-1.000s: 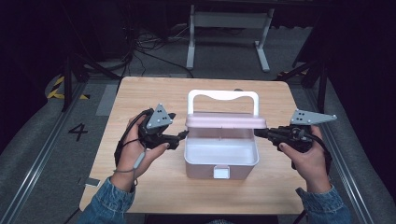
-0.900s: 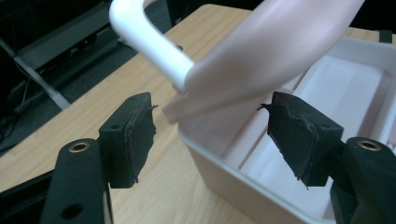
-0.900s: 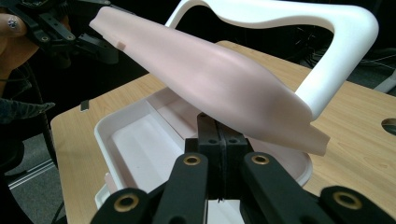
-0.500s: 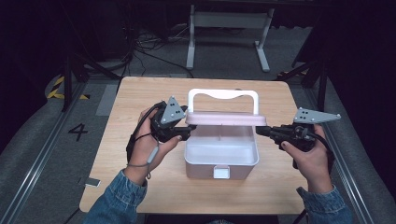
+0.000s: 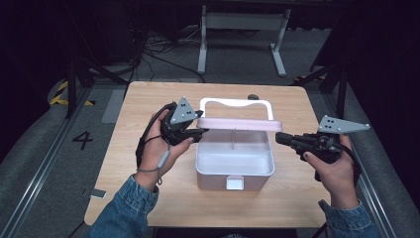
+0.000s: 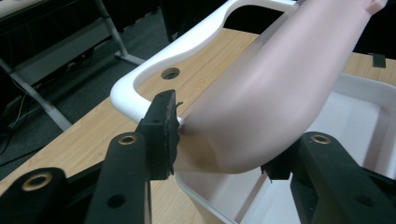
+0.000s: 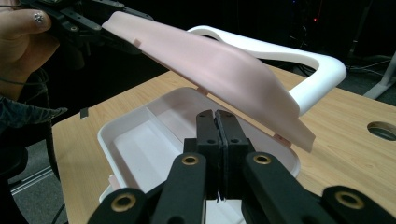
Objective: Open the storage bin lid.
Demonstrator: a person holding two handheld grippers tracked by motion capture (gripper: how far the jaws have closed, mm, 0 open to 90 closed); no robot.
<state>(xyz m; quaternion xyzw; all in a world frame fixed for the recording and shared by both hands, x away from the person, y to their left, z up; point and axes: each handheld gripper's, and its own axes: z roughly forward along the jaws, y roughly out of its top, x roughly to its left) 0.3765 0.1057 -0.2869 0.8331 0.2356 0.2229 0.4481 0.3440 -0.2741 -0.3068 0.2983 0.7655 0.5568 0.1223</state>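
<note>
Currently the pink lid (image 5: 241, 124) of the white box (image 5: 235, 166) stands half raised above the tray, its left end lying between the left gripper's (image 5: 198, 133) fingers (image 6: 161, 133), which have just been closing and pinch its edge. Across the box, the right gripper (image 5: 279, 138) rests at the right rim, fingers (image 7: 217, 140) pressed together on nothing, on the tabletop (image 5: 124, 163)

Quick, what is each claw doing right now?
Left claw: jaws have just been closing, now gripping the pink lid of the white box.
Right claw: shut, holding nothing.
</note>
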